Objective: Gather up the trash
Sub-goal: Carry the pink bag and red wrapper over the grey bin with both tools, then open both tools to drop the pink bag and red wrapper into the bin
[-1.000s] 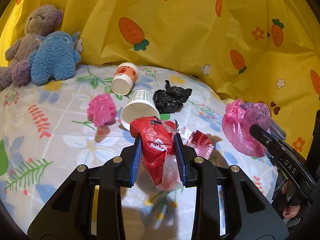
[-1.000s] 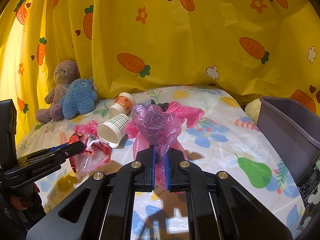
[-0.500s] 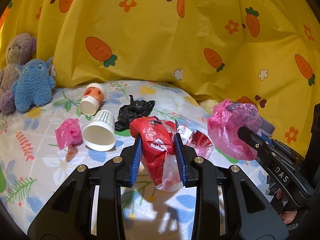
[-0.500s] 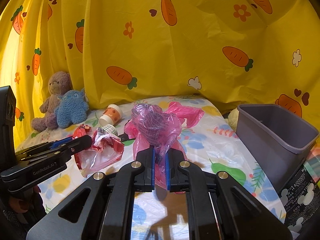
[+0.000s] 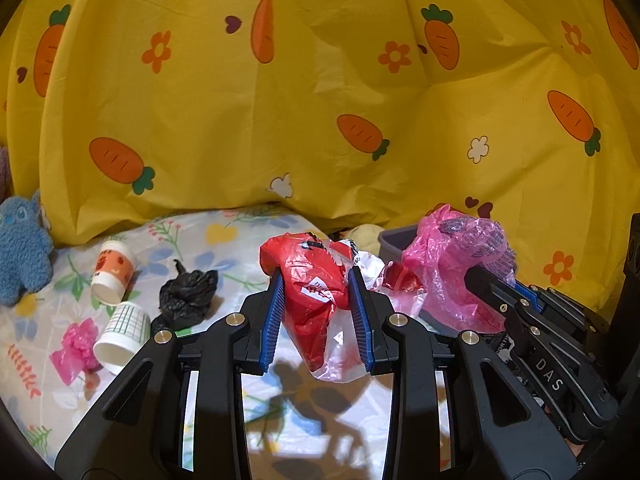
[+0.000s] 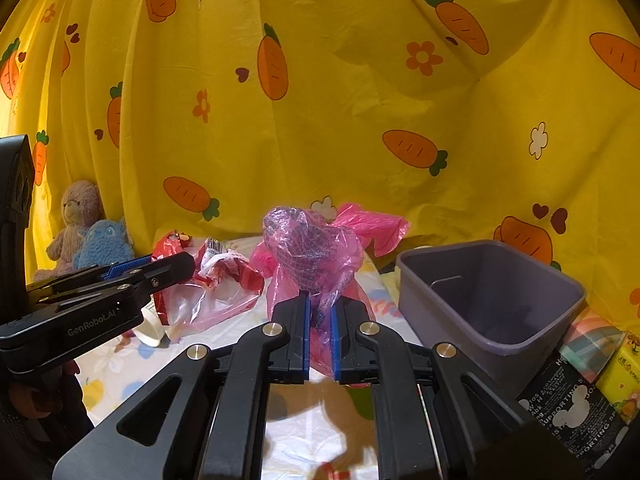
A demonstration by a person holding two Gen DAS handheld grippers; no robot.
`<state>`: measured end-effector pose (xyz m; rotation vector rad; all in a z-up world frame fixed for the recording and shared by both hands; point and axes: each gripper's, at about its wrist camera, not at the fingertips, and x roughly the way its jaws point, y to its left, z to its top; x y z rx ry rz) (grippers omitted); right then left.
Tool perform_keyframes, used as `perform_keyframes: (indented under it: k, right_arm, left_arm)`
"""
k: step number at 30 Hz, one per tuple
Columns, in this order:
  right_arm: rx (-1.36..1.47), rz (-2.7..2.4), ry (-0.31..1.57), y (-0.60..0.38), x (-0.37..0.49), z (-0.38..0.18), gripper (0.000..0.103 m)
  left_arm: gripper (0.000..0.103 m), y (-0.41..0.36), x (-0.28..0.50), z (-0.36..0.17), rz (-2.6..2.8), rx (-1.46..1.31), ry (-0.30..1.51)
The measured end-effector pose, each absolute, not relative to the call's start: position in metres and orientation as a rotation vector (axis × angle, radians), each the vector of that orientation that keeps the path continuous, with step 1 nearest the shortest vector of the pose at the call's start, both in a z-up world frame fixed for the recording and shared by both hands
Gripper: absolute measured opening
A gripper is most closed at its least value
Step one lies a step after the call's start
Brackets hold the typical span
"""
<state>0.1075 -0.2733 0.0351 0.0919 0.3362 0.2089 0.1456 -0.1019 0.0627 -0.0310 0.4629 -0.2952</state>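
Now, lower centre of the left wrist view: the left gripper is clamped on a red bag, blue pads pressing both its sides, the bag held clear of the sheet.
Right gripper: low in the centre of the right wrist view, the right gripper has its jaws nearly together, pinching a pink bag that bulges above the fingertips.
Bin: a grey bin stands at right of the right wrist view, just beside the pink bag, open side up, a thin wire piece showing inside.
Left behind on the sheet: at lower left of the left wrist view, on the floral sheet, lie an orange cup on its side, a checked cup on its side just below it, a black bag beside both, and a small pink wad at far left.
Toys: a blue plush sits at the left edge; in the right wrist view a brown bear sits behind it.
Backdrop: a yellow carrot-print curtain fills the upper frame in both views.
Lower right corner, right wrist view: printed boxes stand beside the bin.
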Motion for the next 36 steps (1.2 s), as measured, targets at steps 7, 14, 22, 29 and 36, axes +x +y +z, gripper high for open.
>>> perform_keyframes:
  k: [7,14,22,29,36]
  right_arm:
    - [0.113,0.072,0.319,-0.322,0.127,0.04,0.009]
    - [0.15,-0.041,0.32,-0.366,0.146,0.037,0.009]
    - [0.17,-0.112,0.338,-0.391,0.164,0.026,0.009]
    - [0.184,-0.156,0.357,-0.401,0.173,0.019,0.009]
    - [0.184,-0.174,0.376,-0.405,0.179,0.012,0.009]
  left_arm:
    - [0.031,-0.151,0.179,0.072,-0.396,-0.009,0.45]
    - [0.031,-0.202,0.21,0.072,-0.506,0.006,0.446]
    - [0.031,-0.241,0.242,0.058,-0.55,0.03,0.47]
    - [0.031,-0.253,0.26,0.046,-0.555,0.035,0.486]
    - [0.031,-0.263,0.269,0.036,-0.568,0.045,0.493]
